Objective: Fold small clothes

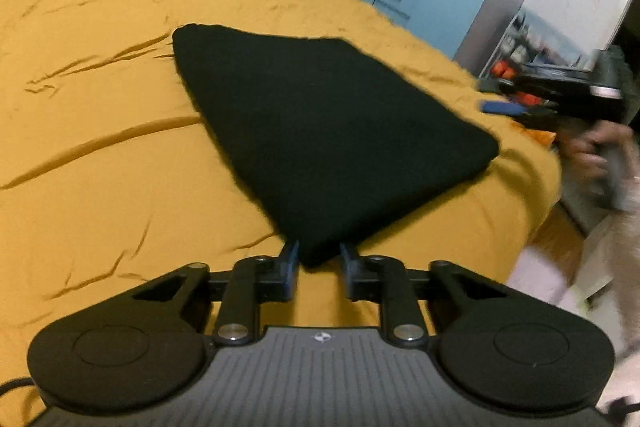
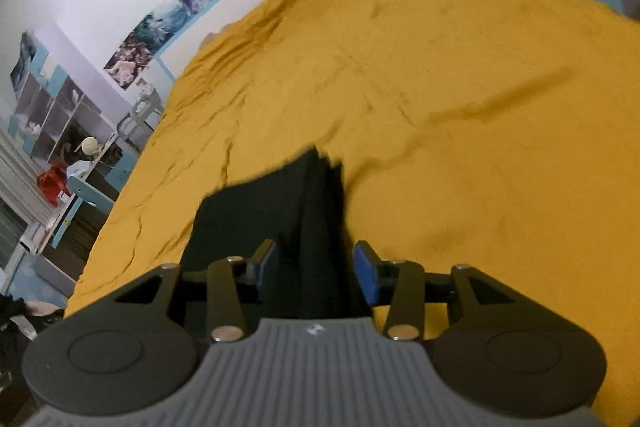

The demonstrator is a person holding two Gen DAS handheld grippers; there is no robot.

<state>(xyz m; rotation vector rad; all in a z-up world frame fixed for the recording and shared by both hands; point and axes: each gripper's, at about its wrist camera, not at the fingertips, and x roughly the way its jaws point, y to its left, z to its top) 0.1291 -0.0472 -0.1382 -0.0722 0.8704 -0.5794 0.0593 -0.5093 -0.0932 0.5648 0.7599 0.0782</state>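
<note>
Left gripper (image 1: 319, 259): my two blue-padded fingers stand apart, one on each side of the near corner of the black garment (image 1: 320, 131). That corner lies in the gap between them. I cannot tell whether either pad touches the cloth.

Garment position, left wrist view: folded flat into a rough four-sided shape, it lies on the mustard-yellow bedspread (image 1: 112, 131). Its far edge points toward the head of the bed. Its right corner lies near the bed's right edge.

Right gripper (image 2: 316, 267): my fingers stand apart with a bundle of the same black garment (image 2: 304, 219) between them. The blue pad (image 2: 367, 277) on the right side is fully exposed, with a narrow gap to the cloth. The left pad is partly hidden behind the fabric, so contact there cannot be confirmed. Folds in the bundle run away from the camera, and the cloth is blurred.

From the left wrist camera, my right gripper (image 1: 516, 109) appears blurred beyond the bed's right edge, held in my hand (image 1: 600, 159).

Background: posters (image 2: 168, 27) on the white wall.
</note>
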